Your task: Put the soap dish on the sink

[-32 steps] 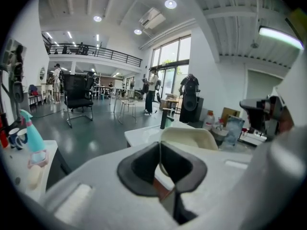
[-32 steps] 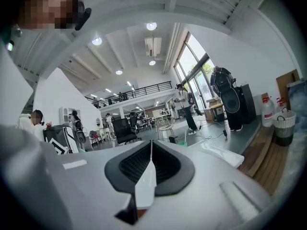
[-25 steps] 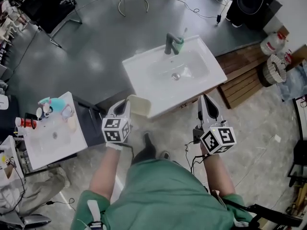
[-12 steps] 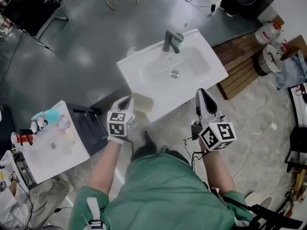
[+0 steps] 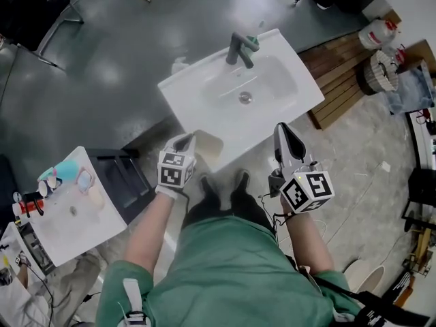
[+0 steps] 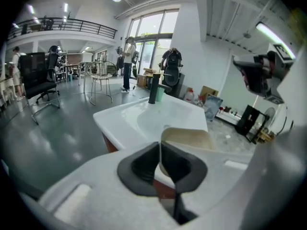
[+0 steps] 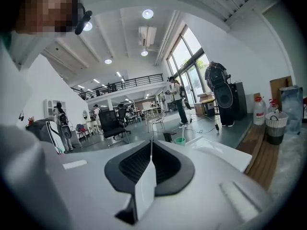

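The cream soap dish [image 5: 206,146] hangs at the front left edge of the white sink [image 5: 182,95], its rim clamped in my left gripper [image 5: 185,140], which is shut on it. In the left gripper view the dish [image 6: 189,139] juts out past the closed jaws of my left gripper [image 6: 159,146], with the sink basin [image 6: 120,123] and dark faucet [image 6: 153,87] just beyond. My right gripper [image 5: 281,131] is shut and empty, just off the sink's front right edge. The right gripper view shows my right gripper [image 7: 151,146] with its jaws pressed together, and the sink corner [image 7: 220,153] behind them.
A dark faucet [image 5: 238,48] and a green cup [image 5: 253,43] stand at the sink's back. A white side table [image 5: 68,216] with small items is at the left. A wooden platform [image 5: 340,80], a basket [image 5: 381,70] and a jug [image 5: 375,33] lie to the right.
Both grippers have come closer to the sink's front edge. The left one has sunk with the soap dish, which now overlaps the sink's front left rim.
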Action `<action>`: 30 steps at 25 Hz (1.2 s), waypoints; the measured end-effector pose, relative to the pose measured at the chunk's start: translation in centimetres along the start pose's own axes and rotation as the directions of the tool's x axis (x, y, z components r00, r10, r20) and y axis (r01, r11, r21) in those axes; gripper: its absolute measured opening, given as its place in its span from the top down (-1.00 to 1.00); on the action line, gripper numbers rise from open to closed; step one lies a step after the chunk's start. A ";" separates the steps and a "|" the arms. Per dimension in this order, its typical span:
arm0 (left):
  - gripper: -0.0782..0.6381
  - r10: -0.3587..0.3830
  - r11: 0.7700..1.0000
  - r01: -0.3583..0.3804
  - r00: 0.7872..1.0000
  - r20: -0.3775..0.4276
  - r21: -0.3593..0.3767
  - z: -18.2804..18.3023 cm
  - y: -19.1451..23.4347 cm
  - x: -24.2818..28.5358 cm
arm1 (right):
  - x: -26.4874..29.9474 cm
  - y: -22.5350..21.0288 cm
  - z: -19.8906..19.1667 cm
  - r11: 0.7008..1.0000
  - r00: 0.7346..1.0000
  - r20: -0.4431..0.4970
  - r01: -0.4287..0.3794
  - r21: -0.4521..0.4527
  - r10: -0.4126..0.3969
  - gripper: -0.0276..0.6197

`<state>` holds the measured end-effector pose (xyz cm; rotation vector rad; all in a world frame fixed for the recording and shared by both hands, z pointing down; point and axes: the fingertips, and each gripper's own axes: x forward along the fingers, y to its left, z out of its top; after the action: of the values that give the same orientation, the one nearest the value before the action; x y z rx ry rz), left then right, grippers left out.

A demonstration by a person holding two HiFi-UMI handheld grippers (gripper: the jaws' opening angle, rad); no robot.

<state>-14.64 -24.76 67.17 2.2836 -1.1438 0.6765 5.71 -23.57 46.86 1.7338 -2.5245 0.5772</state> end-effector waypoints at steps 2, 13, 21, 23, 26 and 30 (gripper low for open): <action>0.75 0.002 1.000 -0.002 1.000 -0.012 0.006 -0.2 -0.1 0.7 | 0.6 -0.5 -0.4 1.000 1.000 -0.010 -0.008 0.008 0.008 0.89; 0.75 0.029 0.999 -0.026 0.996 -0.086 0.037 -1.3 -0.1 3.4 | 3.2 -3.6 -0.9 0.997 0.997 -0.049 -0.062 0.043 0.064 0.89; 0.75 0.013 0.999 -0.005 0.984 -0.176 0.047 -3.1 -0.7 6.0 | 5.2 -5.6 -1.4 0.993 0.993 -0.070 -0.095 0.067 0.100 0.89; 0.74 0.017 0.999 -0.008 0.981 -0.194 0.050 -3.4 -0.8 6.5 | 5.4 -6.2 -1.4 0.992 0.992 -0.072 -0.102 0.072 0.107 0.89; 0.75 0.033 0.998 -0.021 0.977 -0.211 0.056 -3.6 -0.9 7.1 | 5.7 -6.9 -1.4 0.991 0.991 -0.081 -0.102 0.084 0.109 0.89; 0.52 0.062 0.997 -0.052 0.975 -0.213 0.053 -3.7 -0.8 7.2 | 5.9 -7.3 -1.4 0.990 0.989 -0.082 -0.112 0.092 0.119 0.89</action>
<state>-10.96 -26.23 74.32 2.1601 -1.1040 0.9564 9.80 -30.66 51.61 1.5576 -2.5888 0.7623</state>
